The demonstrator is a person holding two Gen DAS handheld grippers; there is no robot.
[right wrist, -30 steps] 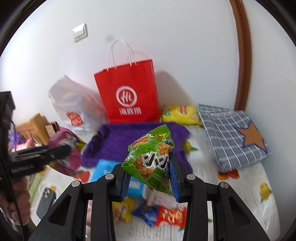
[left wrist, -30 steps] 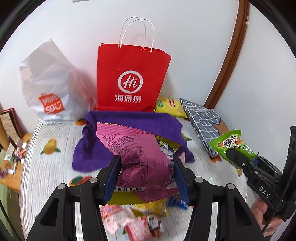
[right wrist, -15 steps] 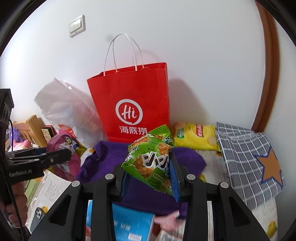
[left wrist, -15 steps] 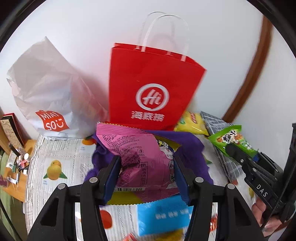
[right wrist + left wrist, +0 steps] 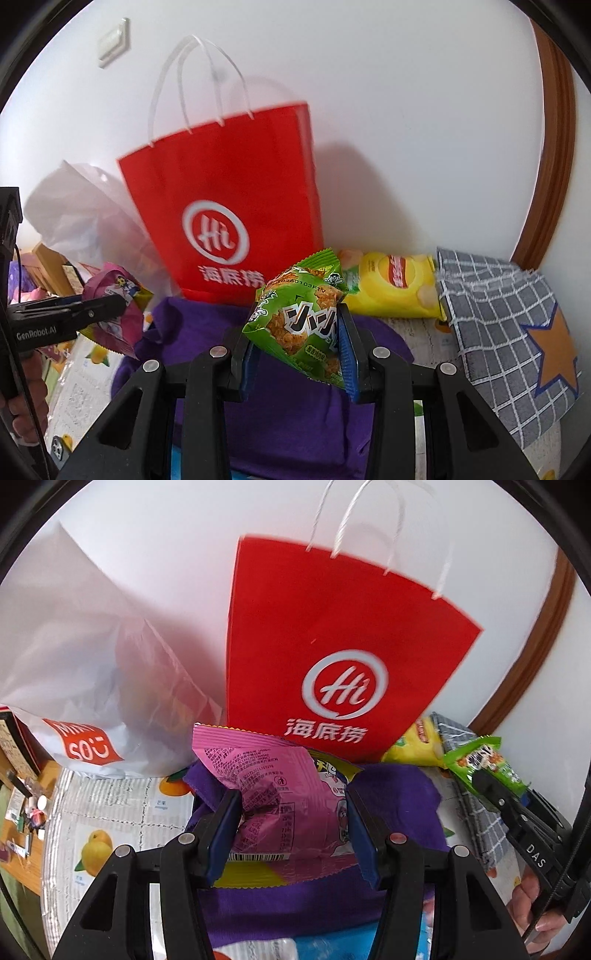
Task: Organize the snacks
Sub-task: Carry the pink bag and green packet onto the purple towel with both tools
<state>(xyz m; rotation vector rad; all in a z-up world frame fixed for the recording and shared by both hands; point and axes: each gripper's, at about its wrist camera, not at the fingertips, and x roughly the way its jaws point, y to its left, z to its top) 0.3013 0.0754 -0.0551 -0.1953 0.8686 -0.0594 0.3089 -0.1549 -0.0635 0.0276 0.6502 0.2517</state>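
Both claws are gripping snacks, left claw (image 5: 291, 834) holding pink packet (image 5: 280, 794), right claw (image 5: 297, 354) holding green packet (image 5: 301, 317); lifting above red bag (image 5: 229, 199) rim before releasing seems best.

Paper bag (image 5: 229, 206) stands behind cloth (image 5: 295, 417), chip packet (image 5: 391, 286) right.

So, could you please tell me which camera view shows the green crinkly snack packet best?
The right wrist view: the green crinkly snack packet sits centred and close, its printed front readable, clamped in the right gripper. The left wrist view shows that packet only small at the right edge, partly hidden by the gripper's finger.
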